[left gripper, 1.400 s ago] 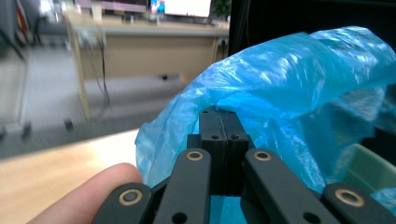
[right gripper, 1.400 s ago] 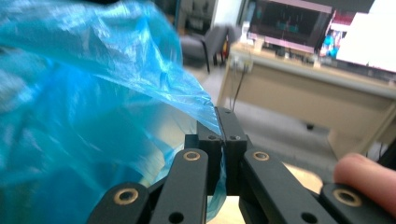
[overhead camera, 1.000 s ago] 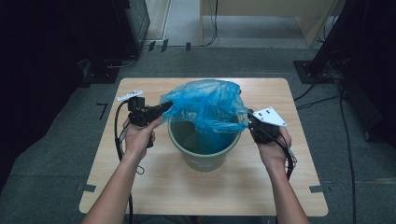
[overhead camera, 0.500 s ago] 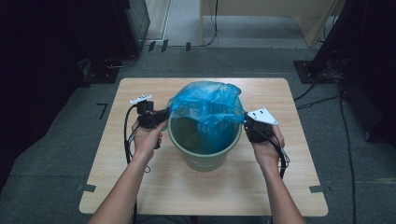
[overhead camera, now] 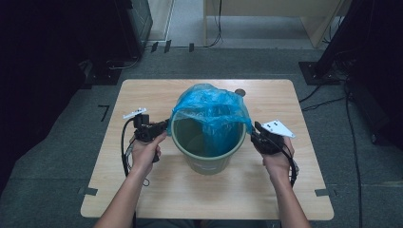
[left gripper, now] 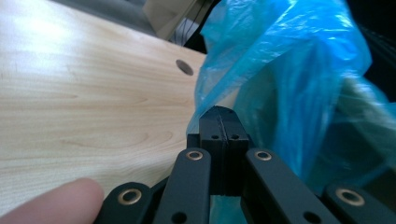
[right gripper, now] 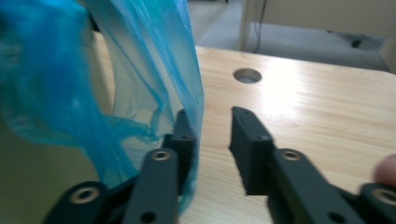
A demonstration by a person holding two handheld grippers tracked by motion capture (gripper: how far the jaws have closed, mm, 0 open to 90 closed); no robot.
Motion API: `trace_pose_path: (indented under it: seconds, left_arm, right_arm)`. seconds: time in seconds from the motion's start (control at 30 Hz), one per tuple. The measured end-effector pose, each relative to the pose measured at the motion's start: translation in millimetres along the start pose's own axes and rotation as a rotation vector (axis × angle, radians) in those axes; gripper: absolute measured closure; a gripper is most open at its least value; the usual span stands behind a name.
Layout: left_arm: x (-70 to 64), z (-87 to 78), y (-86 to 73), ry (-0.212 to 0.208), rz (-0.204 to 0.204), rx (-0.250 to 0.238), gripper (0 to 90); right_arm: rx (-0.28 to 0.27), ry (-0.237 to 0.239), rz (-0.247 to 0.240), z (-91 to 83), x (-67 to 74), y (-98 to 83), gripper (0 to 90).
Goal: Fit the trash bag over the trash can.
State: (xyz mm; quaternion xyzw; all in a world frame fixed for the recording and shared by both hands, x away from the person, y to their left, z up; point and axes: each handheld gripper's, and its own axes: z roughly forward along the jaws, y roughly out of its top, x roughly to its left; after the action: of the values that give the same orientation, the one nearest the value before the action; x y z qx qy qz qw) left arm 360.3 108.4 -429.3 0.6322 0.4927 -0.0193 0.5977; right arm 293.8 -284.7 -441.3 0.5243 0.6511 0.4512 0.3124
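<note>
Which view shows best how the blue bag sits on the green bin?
The high view: the blue bag drapes over the green bin's far rim, near rim bare. The left gripper view shows film at shut jaws; the right gripper view shows film beside parted jaws.

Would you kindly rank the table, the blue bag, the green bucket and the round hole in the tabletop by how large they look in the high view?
1. Table, by far the largest.
2 and 3. Blue bag and green bucket: these look alike, as the bag drapes over the bucket's rim and hides part of it.
4. Round hole, the smallest.
</note>
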Motion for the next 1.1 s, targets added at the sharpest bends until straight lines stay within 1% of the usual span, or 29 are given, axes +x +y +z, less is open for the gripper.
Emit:
trace_pose_path:
  seconds: [0.07, 0.1, 0.13, 0.2, 0.27, 0.3, 0.37, 0.47, 0.5, 0.57, 0.67, 0.7, 0.8, 0.87, 0.93, 1.0, 1.07, 1.1]
  left_arm:
    - [-3.0, -4.2, 1.7, -0.01, 0.012, -0.017, 90.0]
    - [-4.1, -5.1, 2.2, -0.012, 0.013, -0.023, 90.0]
    - [-5.0, -6.0, 2.9, -0.015, 0.017, -0.028, 90.0]
    - [-7.2, -7.0, 3.4, -0.019, 0.017, -0.033, 90.0]
    - [-8.2, -6.9, 3.2, -0.018, 0.019, -0.034, 90.0]
    - [-8.6, -6.6, 2.9, -0.018, 0.021, -0.034, 90.0]
    - [-8.9, -6.3, 2.6, -0.018, 0.025, -0.03, 90.0]
    - [-10.3, -5.7, 2.4, -0.02, 0.027, -0.036, 90.0]
    - [-11.1, -5.5, 2.4, -0.02, 0.029, -0.038, 90.0]
    - [-13.2, -5.3, 2.4, -0.023, 0.034, -0.041, 90.0]
    - [-16.5, -6.0, 2.4, -0.018, 0.052, -0.046, 90.0]
    - [-17.5, -6.4, 2.3, -0.019, 0.052, -0.049, 90.0]
    - [-19.4, -8.2, 2.8, -0.021, 0.066, -0.053, 90.0]
    - [-20.6, -9.7, 3.3, -0.025, 0.07, -0.058, 90.0]
    - [-21.2, -11.1, 3.8, -0.027, 0.072, -0.062, 90.0]
    - [-21.9, -12.5, 4.1, -0.029, 0.075, -0.064, 90.0]
    - [-22.1, -13.5, 3.9, -0.028, 0.078, -0.061, 90.0]
    - [-21.7, -14.1, 3.7, -0.031, 0.079, -0.061, 90.0]
  right_arm:
    - [-0.045, 0.031, 0.027, -8.7, -1.9, 1.4, 63.2]
    - [-0.071, 0.038, 0.041, -14.4, -3.6, 3.1, 60.5]
    - [-0.087, 0.044, 0.053, -18.2, -4.7, 4.2, 59.1]
    - [-0.127, 0.069, 0.081, -27.2, -9.3, 6.9, 57.2]
    - [-0.165, 0.087, 0.095, -37.0, -14.5, 9.1, 54.7]
    - [-0.175, 0.087, 0.096, -40.1, -16.6, 9.6, 54.6]
    - [-0.206, 0.096, 0.114, -48.7, -22.1, 11.4, 54.2]
    - [-0.251, 0.116, 0.131, -58.4, -24.6, 14.7, 54.5]
    - [-0.265, 0.123, 0.131, -61.2, -23.8, 16.5, 54.5]
    - [-0.289, 0.156, 0.123, -65.6, -19.4, 20.7, 53.8]
    - [-0.31, 0.202, 0.09, -69.7, -7.1, 27.2, 50.8]
    - [-0.318, 0.216, 0.085, -70.7, -2.5, 29.3, 50.0]
    - [-0.327, 0.266, 0.069, -72.9, 9.9, 35.0, 45.0]
    - [-0.315, 0.288, 0.049, -72.4, 18.0, 39.1, 40.0]
    - [-0.294, 0.289, 0.034, -69.3, 22.8, 41.5, 35.5]
    - [-0.257, 0.29, 0.019, -64.8, 27.0, 42.5, 33.2]
    - [-0.227, 0.267, 0.008, -60.6, 30.5, 41.7, 35.9]
    - [-0.21, 0.249, 0.003, -59.0, 31.8, 40.8, 40.8]
